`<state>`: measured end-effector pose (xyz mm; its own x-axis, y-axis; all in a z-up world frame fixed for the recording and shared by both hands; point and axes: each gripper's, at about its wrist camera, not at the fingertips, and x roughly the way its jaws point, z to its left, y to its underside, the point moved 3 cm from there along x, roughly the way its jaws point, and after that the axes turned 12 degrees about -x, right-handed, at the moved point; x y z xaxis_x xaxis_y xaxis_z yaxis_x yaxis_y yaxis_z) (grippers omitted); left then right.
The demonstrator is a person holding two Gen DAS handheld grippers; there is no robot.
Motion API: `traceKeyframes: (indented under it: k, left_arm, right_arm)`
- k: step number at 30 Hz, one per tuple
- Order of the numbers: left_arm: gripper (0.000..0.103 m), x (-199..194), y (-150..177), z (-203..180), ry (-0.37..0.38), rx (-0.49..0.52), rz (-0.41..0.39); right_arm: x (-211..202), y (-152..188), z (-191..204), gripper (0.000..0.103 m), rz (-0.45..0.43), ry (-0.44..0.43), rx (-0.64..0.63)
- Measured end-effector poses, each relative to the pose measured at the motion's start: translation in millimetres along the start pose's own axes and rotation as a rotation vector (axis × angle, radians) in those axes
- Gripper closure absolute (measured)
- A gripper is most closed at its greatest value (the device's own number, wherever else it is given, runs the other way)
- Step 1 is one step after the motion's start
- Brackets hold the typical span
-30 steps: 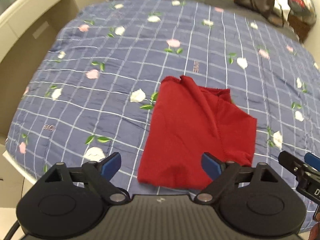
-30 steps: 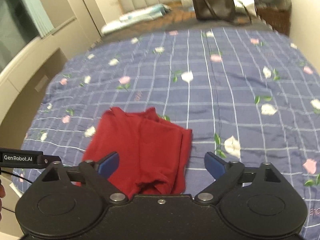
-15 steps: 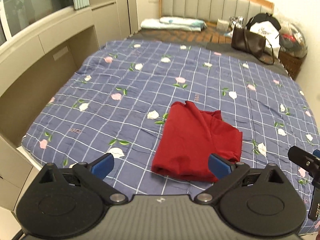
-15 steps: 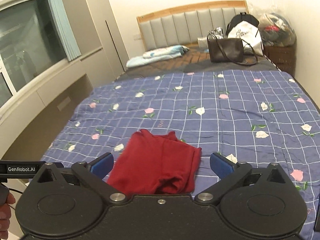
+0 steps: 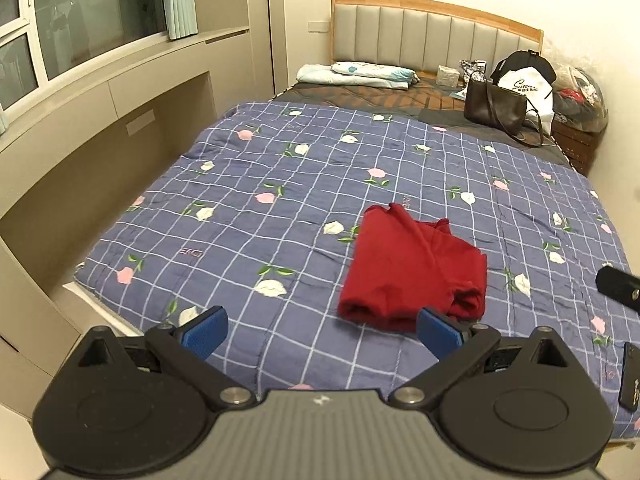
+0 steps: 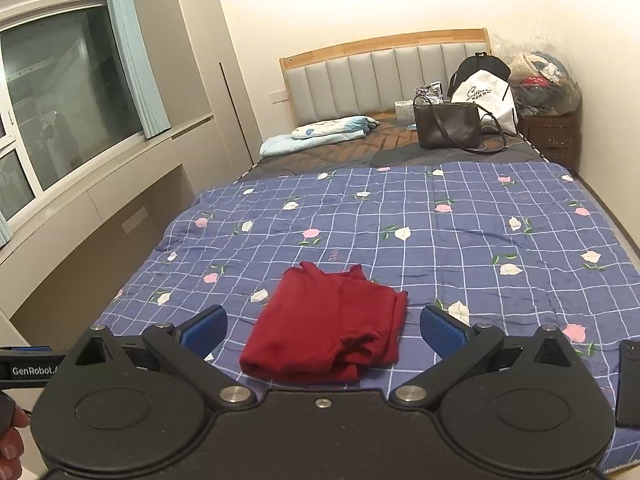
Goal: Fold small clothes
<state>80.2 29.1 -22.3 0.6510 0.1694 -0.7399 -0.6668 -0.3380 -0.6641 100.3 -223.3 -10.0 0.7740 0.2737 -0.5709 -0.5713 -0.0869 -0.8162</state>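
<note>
A red garment (image 5: 412,266) lies folded into a compact rectangle on the blue floral checked quilt (image 5: 280,208), near the bed's foot; the right wrist view shows it as well (image 6: 328,328). My left gripper (image 5: 320,330) is held back above the foot of the bed, open, with nothing between its blue pads; the garment is ahead and to its right. My right gripper (image 6: 324,330) is open too, empty, drawn back with the garment straight ahead between its fingers' lines. Neither touches the cloth.
A brown handbag (image 6: 448,126), a white bag (image 6: 484,96) and a folded light-blue blanket (image 6: 320,134) sit near the headboard. A dark phone (image 6: 628,384) lies at the quilt's near right edge. Beige cabinets (image 5: 80,152) line the left side; a wicker stand with clutter (image 6: 548,136) stands far right.
Both grippers have pulled back and up from the red garment, so it looks smaller and the whole bed and headboard have come into view. The garment itself has stayed folded in place.
</note>
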Motion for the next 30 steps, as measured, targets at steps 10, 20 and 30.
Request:
traceKeyframes:
  k: [10, 20, 30]
  left_arm:
    - [0.001, -1.1, 17.7, 46.9, -0.017, 0.046, 0.019]
    - [0.000, 5.0, 19.4, 64.6, -0.009, 0.081, 0.068]
    - [0.001, 1.5, 20.6, 51.0, 0.024, 0.107, 0.056]
  right_arm:
    - [-5.2, 32.3, 39.4, 0.001, 0.093, 0.007, -0.018]
    - [2.8, 45.1, 56.6, 0.001, 0.140, 0.021, -0.003]
    - [-0.9, 47.7, 45.2, 0.001, 0.148, 0.026, -0.004]
